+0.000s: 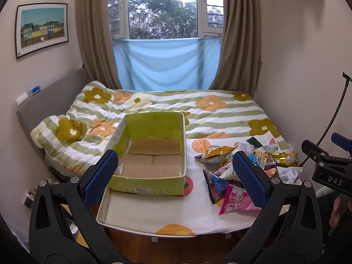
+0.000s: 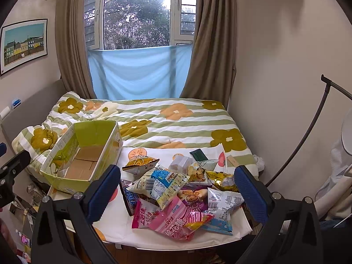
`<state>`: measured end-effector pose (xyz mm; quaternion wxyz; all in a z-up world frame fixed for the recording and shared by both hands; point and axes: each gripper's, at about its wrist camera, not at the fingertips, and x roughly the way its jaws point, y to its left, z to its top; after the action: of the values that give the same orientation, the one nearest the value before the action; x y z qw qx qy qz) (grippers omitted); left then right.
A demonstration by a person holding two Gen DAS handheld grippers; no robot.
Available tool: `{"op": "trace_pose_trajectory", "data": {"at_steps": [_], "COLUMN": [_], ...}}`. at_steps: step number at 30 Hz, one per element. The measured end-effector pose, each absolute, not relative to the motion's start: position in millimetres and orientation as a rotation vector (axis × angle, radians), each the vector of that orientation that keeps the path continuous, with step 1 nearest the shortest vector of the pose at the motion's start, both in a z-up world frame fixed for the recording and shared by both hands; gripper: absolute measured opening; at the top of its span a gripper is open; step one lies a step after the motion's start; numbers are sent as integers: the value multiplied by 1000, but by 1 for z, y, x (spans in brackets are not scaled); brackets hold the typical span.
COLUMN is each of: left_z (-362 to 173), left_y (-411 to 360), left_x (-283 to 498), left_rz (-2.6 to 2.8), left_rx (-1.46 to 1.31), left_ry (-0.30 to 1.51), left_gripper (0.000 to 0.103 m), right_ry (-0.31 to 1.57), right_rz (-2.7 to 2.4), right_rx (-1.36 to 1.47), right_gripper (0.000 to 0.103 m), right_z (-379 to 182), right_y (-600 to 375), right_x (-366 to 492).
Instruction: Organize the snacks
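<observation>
Both tongs wide open, empty; snack pile [image 2: 176, 195] between right tongs [image 2: 176, 189]; box [image 1: 151, 151] ahead of left tongs [image 1: 176, 176].

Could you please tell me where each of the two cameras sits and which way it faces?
Left wrist: on the left tool, facing the window across the bed, centred on the empty green cardboard box; the right tool shows at right.
Right wrist: on the right tool, facing the same way, centred on the pile of colourful snack packets; the left tool shows at left.
Shared: box, packets, flowered striped quilt, window.
</observation>
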<state>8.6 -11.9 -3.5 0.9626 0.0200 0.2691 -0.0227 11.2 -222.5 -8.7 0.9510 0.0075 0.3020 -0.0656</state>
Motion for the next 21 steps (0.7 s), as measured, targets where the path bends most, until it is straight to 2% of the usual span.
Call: {"op": "trace_pose_trajectory", "data": {"at_steps": [21], "left_z": [-3], "left_y": [-17], "left_x": [5], "left_rz": [-46], "left_rx": [44], "left_ry": [549], "left_gripper": [103], "right_ry": [616], "right_rz": [-134], "right_rx": [15], "right_gripper": [103], "right_z": [-8], "right_y": [-223], "right_x": [7]}}
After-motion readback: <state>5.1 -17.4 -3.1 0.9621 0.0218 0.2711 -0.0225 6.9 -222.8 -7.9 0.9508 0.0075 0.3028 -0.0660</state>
